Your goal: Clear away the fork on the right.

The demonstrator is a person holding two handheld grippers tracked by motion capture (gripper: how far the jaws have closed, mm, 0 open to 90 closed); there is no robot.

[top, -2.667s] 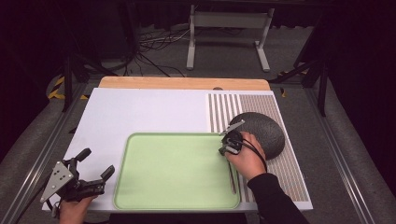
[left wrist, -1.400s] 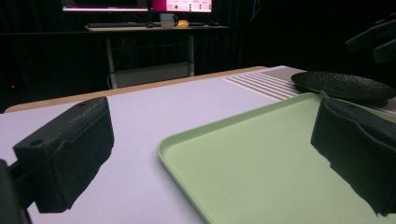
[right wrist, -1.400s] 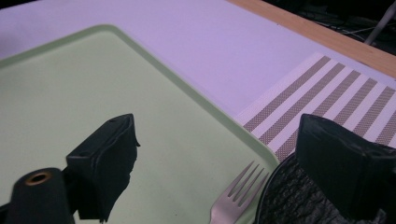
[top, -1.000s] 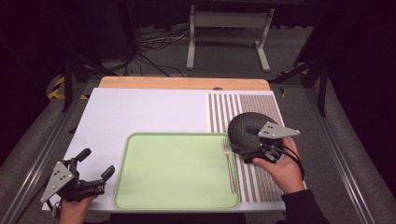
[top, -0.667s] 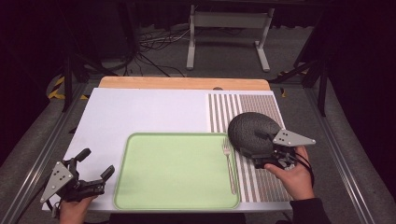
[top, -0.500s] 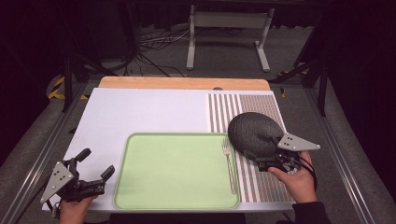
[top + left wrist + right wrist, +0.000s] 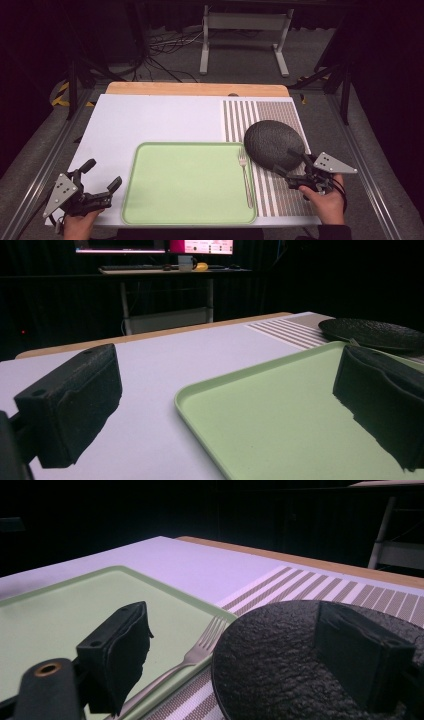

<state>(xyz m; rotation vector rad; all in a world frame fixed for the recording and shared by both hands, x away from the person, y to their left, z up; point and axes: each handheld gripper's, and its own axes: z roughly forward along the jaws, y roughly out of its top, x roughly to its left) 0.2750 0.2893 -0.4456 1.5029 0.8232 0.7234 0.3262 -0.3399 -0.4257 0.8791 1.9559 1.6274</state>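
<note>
While your right gripper (image 7: 289, 169) sits with jaws wide and empty at the near rim of the plate (image 7: 272, 143), which lies on the striped mat (image 7: 280, 192) beside the tray (image 7: 185, 185), close only once the rim is between the pads. A shallow bite could let the plate slip or knock the fork (image 7: 245, 175). The left gripper (image 7: 102, 181) rests open, holding nothing.

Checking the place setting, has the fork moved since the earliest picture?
Yes. The fork now lies inside the green tray's right edge, tines pointing away; earlier the right gripper held it there.
</note>
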